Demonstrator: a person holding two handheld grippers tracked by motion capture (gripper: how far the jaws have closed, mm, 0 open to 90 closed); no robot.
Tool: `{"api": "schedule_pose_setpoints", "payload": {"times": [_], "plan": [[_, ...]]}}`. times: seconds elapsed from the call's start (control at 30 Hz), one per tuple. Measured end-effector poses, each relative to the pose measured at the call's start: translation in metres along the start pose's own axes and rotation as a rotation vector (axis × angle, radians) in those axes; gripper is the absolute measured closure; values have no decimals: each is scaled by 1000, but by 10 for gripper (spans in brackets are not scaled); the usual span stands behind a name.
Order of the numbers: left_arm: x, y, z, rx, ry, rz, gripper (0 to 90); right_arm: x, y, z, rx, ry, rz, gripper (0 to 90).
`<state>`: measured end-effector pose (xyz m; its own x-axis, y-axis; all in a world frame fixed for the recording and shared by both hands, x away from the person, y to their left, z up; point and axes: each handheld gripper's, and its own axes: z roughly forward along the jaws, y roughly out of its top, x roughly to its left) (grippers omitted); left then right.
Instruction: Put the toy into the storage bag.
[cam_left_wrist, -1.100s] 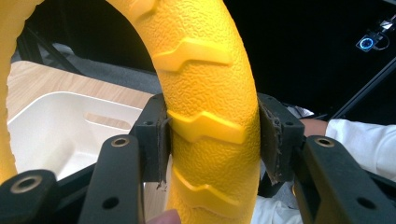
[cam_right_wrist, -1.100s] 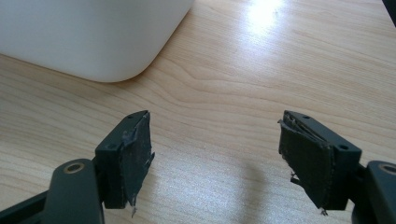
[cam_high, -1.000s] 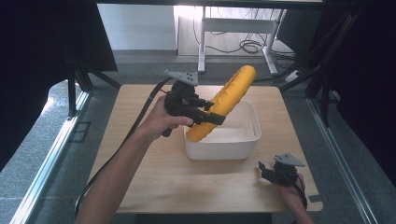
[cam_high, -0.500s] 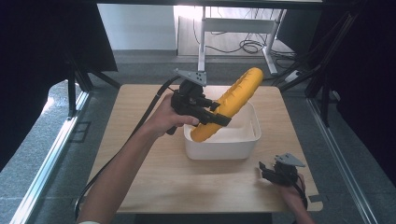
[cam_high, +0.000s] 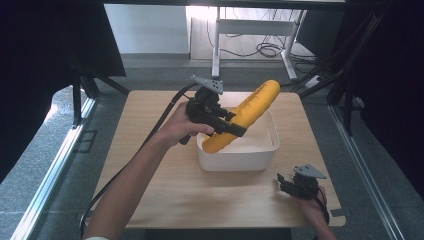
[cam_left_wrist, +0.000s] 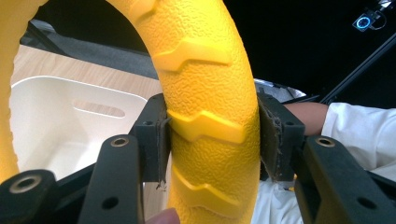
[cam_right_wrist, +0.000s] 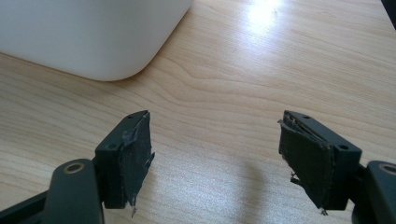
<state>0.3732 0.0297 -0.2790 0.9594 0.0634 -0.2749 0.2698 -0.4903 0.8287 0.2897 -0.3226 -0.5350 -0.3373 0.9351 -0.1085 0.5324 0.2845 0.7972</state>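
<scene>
Clamped on the yellow foam banana (cam_high: 244, 116), the left claw (cam_high: 226, 126) sits just left of the high view's centre, its pads (cam_left_wrist: 161, 144) pressed against both sides of the fruit's textured body. Largest in that view is the tabletop (cam_high: 150, 125), a pale wooden square spanning the middle of the frame. On it, right of centre, stands the white bin (cam_high: 239, 154), open at the top. The banana slants over the bin from lower left to upper right: its lower end dips toward the bin's left inner side, and its upper end rises past the far rim. In the left claw view the banana (cam_left_wrist: 210, 107) runs up the middle of the frame, with the bin (cam_left_wrist: 65, 121) at the left. Smallest, at the lower right of the high view, the right claw (cam_high: 286, 183) rests low over bare wood, well apart from the banana. In the right claw view its jaws stand wide apart with nothing between them, the bin's rounded corner (cam_right_wrist: 93, 42) at the upper left.
</scene>
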Motion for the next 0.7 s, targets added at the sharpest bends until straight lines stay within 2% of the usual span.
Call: {"api": "schedule_pose_setpoints", "payload": {"times": [0.43,0.7], "plan": [[8,-3,11,11,-39,-21,508,-1,0,0,0,-1,0,254],[14,-6,21,20,-46,-36,509,-1,0,0,-1,-1,-3,253]]}}
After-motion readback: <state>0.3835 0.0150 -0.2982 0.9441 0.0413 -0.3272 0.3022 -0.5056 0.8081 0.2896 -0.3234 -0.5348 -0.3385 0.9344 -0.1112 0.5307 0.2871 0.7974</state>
